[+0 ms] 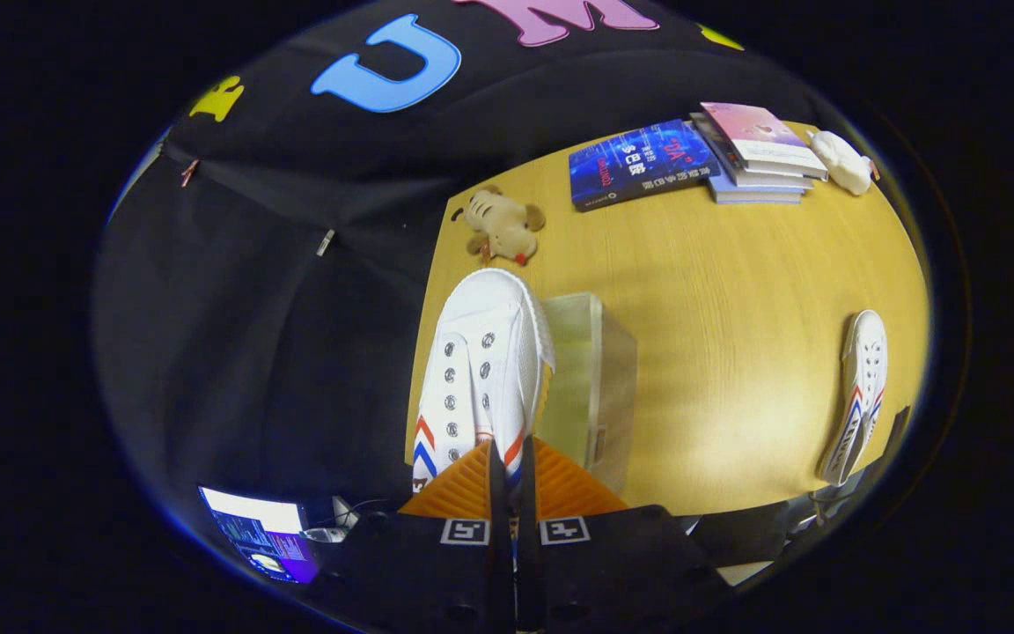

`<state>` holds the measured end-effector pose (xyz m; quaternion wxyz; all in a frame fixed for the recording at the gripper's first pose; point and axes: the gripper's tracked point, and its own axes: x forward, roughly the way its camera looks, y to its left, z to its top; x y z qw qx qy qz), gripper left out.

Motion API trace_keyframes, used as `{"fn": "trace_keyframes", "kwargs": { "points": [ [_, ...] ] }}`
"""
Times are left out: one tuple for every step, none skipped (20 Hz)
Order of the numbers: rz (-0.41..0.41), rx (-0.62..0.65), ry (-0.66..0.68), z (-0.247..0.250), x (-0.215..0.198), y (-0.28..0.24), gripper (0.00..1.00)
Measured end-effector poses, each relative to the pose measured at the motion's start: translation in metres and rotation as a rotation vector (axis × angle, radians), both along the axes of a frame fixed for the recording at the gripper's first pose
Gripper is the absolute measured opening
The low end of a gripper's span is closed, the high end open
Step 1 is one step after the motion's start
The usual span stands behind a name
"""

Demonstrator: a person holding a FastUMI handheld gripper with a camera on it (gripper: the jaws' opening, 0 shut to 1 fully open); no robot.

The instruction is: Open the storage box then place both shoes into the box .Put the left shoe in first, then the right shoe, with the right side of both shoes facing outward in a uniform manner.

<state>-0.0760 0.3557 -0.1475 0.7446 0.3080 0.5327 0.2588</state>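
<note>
The gripper (507, 467) was closed on a white shoe (481, 370), its two fingers pressed close together on the heel end of the shoe, with only a thin gap between them. The shoe pointed away from the fingers, with its toe far from them, and it showed metal eyelets and red and blue stripes near the heel. It seemed to be lifted above the wooden table (736, 291), over the edge nearest the booth wall, though I could not tell for certain how high. Just beside the shoe, on the side away from the wall, stood the clear storage box (591, 379) on the table; I could not tell if its lid was open or not. The second white shoe (859, 387), with the same stripes, lay well apart from the box, close to the opposite table edge. Beyond the held shoe's toe sat a small plush toy (503, 224). Farther back lay a blue book (639, 163) and, next to it, a stack of books (758, 154), with a small white object (843, 161) just beside the stack.
</note>
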Motion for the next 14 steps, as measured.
{"fn": "trace_keyframes", "kwargs": {
  "points": [
    [0.005, 0.0, 0.021, -0.004, -0.004, 0.013, 0.06],
    [0.005, 0.0, 0.044, -0.009, -0.007, 0.025, 0.06],
    [0.0, 0.0, 0.066, -0.014, -0.009, 0.036, 0.06],
    [-0.002, -0.004, 0.085, -0.022, -0.009, 0.045, 0.06],
    [-0.008, -0.014, 0.098, -0.031, -0.008, 0.052, 0.06],
    [-0.017, -0.029, 0.108, -0.039, -0.005, 0.057, 0.06],
    [-0.03, -0.043, 0.116, -0.046, -0.004, 0.061, 0.06],
    [-0.043, -0.05, 0.129, -0.051, -0.002, 0.065, 0.06],
    [-0.055, -0.05, 0.145, -0.054, -0.002, 0.07, 0.06],
    [-0.06, -0.046, 0.16, -0.058, -0.001, 0.075, 0.06],
    [-0.059, -0.045, 0.17, -0.06, 0.0, 0.079, 0.06],
    [-0.059, -0.045, 0.172, -0.062, 0.002, 0.083, 0.06],
    [-0.047, -0.046, 0.167, -0.064, 0.002, 0.086, 0.06],
    [-0.032, -0.047, 0.157, -0.067, 0.002, 0.089, 0.06]
  ]
}}
